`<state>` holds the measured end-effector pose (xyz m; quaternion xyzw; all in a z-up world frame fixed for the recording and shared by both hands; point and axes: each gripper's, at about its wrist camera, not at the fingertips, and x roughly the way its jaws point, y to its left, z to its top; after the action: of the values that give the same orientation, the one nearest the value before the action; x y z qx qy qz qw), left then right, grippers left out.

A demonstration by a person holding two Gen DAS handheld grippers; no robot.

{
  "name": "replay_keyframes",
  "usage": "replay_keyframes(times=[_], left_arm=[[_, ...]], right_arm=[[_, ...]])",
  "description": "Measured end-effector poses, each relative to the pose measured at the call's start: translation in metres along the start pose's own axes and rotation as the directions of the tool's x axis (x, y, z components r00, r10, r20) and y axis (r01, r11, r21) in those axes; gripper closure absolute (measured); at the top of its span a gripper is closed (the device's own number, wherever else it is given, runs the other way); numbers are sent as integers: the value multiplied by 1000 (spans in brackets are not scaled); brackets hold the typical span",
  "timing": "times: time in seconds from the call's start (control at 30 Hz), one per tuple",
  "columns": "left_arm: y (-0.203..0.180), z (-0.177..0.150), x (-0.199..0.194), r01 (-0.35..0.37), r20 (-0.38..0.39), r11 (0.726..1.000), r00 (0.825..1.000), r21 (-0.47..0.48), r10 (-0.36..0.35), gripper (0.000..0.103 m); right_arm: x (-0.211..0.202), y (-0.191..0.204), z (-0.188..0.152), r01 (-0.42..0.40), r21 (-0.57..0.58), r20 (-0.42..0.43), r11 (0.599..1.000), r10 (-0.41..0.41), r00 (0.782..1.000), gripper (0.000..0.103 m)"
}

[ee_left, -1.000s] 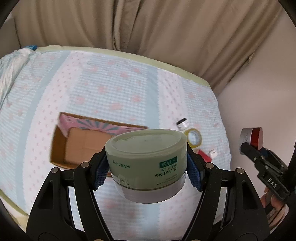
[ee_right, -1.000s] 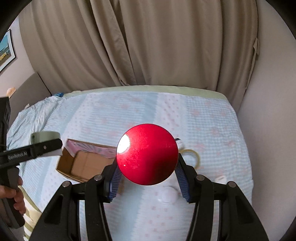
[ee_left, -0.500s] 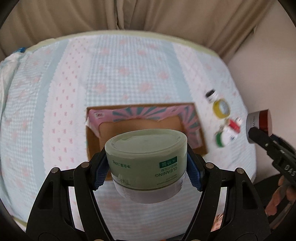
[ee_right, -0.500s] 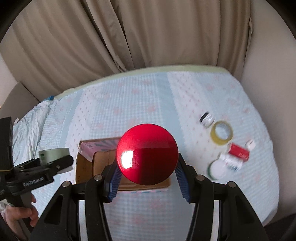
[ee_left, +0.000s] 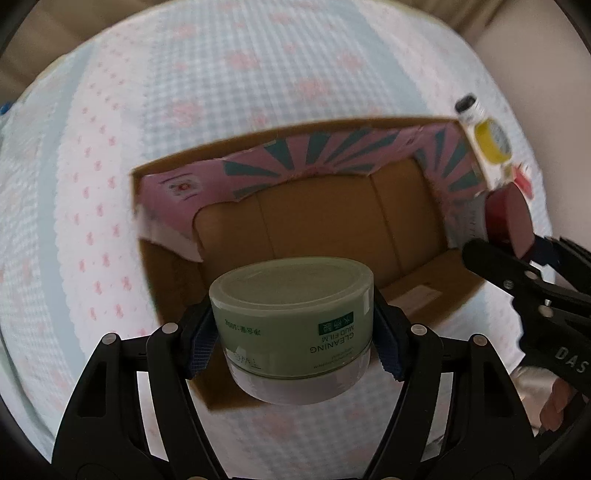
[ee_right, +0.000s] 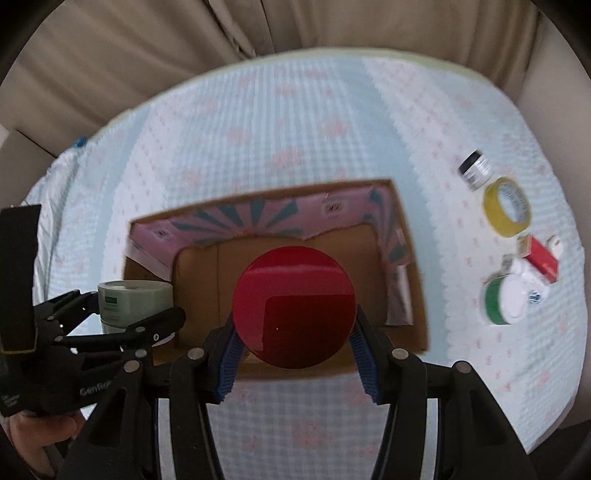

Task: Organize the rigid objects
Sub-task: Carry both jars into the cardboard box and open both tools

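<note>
My left gripper [ee_left: 293, 341] is shut on a pale green jar [ee_left: 291, 314] labelled "Cleaning Mud Film" and holds it over the near left part of an open cardboard box [ee_left: 332, 221] with pink flaps. My right gripper [ee_right: 295, 341] is shut on a round jar with a red lid [ee_right: 294, 306] and holds it above the near edge of the same box [ee_right: 207, 269]. The green jar also shows in the right wrist view [ee_right: 133, 302], and the red-lidded jar in the left wrist view [ee_left: 508, 218]. The box floor looks bare.
The box lies on a bed with a light blue and pink patterned cover [ee_right: 295, 129]. To its right lie a small black-capped jar [ee_right: 474, 170], a yellow tape roll [ee_right: 508, 205], a red box [ee_right: 541, 254], a white item [ee_right: 517, 291] and a green tape roll [ee_right: 493, 301]. Beige curtains [ee_right: 258, 33] hang behind.
Both grippers have moved forward and tipped down toward the box, which now looms much larger. Each still holds its jar.
</note>
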<state>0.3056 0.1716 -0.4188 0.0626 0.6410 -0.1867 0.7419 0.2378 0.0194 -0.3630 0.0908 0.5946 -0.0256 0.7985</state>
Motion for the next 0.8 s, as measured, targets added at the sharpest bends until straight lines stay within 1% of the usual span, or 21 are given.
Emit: replay_keyframes(times=[0.13, 0.27, 0.4, 0.47, 0.5, 0.53, 0.57, 0.6, 0.63, 0.67, 0.7, 0.8], left_arm=[[-3, 13, 31, -16, -60, 998, 998, 59, 20, 34], [-6, 22, 47, -21, -92, 995, 995, 95, 30, 34], [-7, 29, 55, -30, -102, 993, 994, 117, 42, 34], [-10, 31, 56, -45, -93, 989, 994, 139, 59, 32], [-12, 31, 54, -45, -82, 987, 995, 152, 58, 13], [-14, 32, 51, -41, -68, 986, 996, 161, 53, 0], [-16, 31, 48, -32, -57, 985, 997, 167, 42, 0], [-17, 30, 46, -16, -51, 985, 998, 172, 25, 0], [-17, 30, 45, -13, -55, 985, 998, 174, 23, 0], [-17, 28, 46, -18, -62, 984, 998, 176, 29, 0], [-16, 26, 47, -27, -64, 984, 997, 177, 39, 0], [-11, 22, 44, -38, -65, 986, 997, 165, 49, 0]], right_arm=[[43, -1, 7, -2, 7, -64, 1000, 2, 998, 53], [67, -5, 14, -8, 25, -103, 1000, 10, 995, 53], [82, -8, 21, -18, 53, -131, 998, 25, 991, 53], [87, -10, 23, -19, 58, -134, 998, 27, 991, 53], [88, -10, 24, -27, 63, -133, 998, 35, 990, 53], [90, -13, 25, -41, 72, -131, 997, 51, 990, 52], [92, -15, 26, -61, 86, -128, 994, 72, 989, 43], [90, -17, 25, -78, 97, -109, 992, 88, 990, 33], [88, -19, 26, -86, 108, -79, 990, 95, 992, 3], [85, -22, 25, -87, 115, -59, 990, 94, 994, 0], [84, -24, 25, -89, 123, -54, 988, 96, 994, 0], [79, -28, 20, -93, 143, -61, 985, 103, 993, 0]])
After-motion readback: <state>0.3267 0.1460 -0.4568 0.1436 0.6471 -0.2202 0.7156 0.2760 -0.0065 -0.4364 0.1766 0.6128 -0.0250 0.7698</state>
